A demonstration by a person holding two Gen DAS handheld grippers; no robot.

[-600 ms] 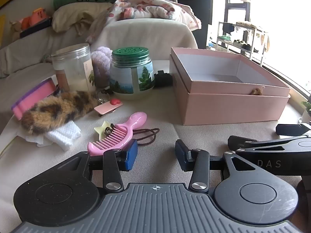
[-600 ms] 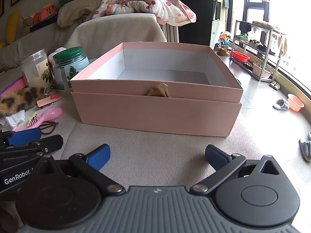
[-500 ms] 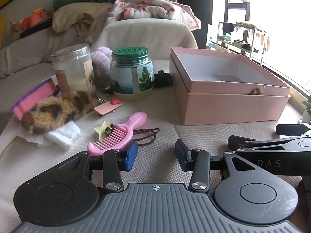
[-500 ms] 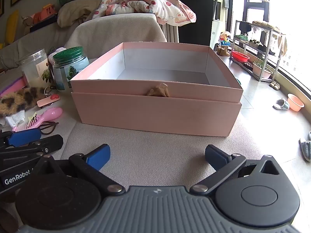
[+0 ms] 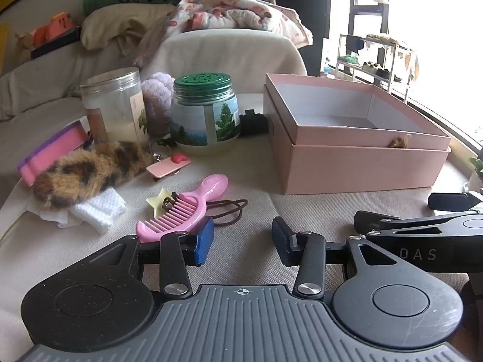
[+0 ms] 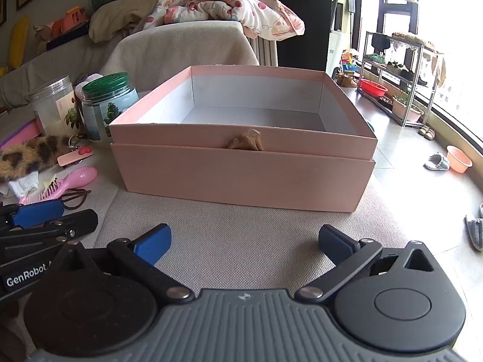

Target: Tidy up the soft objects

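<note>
Both grippers idle above the beige cloth surface [image 6: 241, 241]; nothing held in either.

Left gripper [image 5: 243, 239]: jaws partly apart, gap clear, blue pads over bare cloth, left pad just beside the pink comb [image 5: 187, 211]. Right gripper [image 6: 244, 241]: jaws spread wide, gap clear, aimed at the front wall of the pink box [image 6: 241, 178]. Box open-topped, set into its own lid; interior seen bare, a small tan tuft [image 6: 246, 141] caught at the front seam. Soft items at the left of the surface, well apart from the box: leopard-print furry piece [image 5: 87, 172] lying partly on a folded white cloth [image 5: 99, 209]; brown hair tie [image 5: 229, 211] touching the comb handle. Behind them, green-lidded jar [image 5: 205, 114], clear jar [image 5: 113, 105], lilac fluffy item [image 5: 157, 99] between the two jars.
</note>
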